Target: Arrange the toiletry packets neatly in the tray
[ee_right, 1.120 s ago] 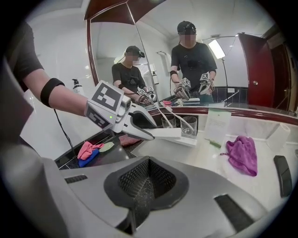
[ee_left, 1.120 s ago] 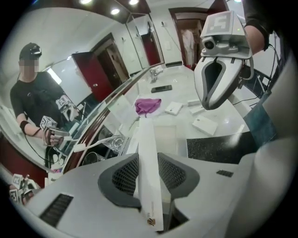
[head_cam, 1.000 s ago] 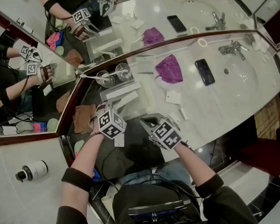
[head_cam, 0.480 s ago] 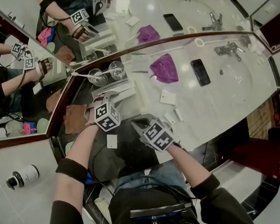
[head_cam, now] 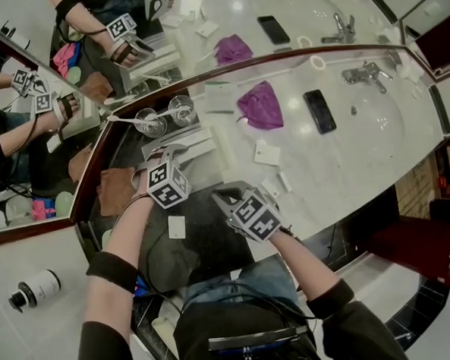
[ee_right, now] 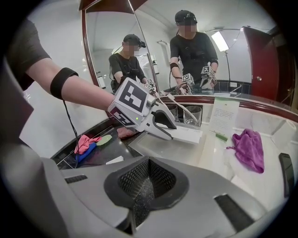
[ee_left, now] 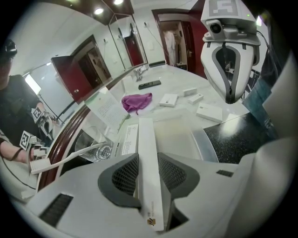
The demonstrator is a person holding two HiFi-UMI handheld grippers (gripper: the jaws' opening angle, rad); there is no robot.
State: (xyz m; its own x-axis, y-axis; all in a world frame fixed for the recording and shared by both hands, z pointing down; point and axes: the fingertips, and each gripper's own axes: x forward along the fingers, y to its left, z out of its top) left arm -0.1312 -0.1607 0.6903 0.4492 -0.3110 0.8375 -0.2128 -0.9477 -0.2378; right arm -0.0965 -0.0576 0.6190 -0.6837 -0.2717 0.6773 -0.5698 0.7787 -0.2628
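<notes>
Left claw (ee_left: 148, 163) was found clamped on a long white toiletry packet (ee_left: 145, 139), gripped near its printed end. The packet stood on edge and ran forward from the pads over the tray (ee_left: 204, 143), along the tray's left side. Whether its far end touched the tray floor could not be determined.

A second flat packet (ee_left: 128, 139) with printed text lay just beside the held one, at the tray's left edge.

Right claw (ee_right: 143, 181) was clenched on itself with nothing between its pads. It hung above the dark bench (head_cam: 214, 244) on the tray's near side, well apart from the packets.

Loose items were noted on the pale bench beyond the tray:
- a square white packet (ee_left: 168, 99)
- two small white packets (ee_left: 192, 95)
- a larger white box (ee_left: 210, 112) off the tray's far right corner

One small white packet (head_cam: 176, 227) lay on the dark bench on the tray's near side, by the left forearm.

Other items observed: a purple cloth (ee_left: 136, 102) beyond the tray, a dark phone (ee_left: 149, 84) further off again, and two drinking glasses (head_cam: 166, 116) to the tray's left against the mirror (head_cam: 44, 80).
</notes>
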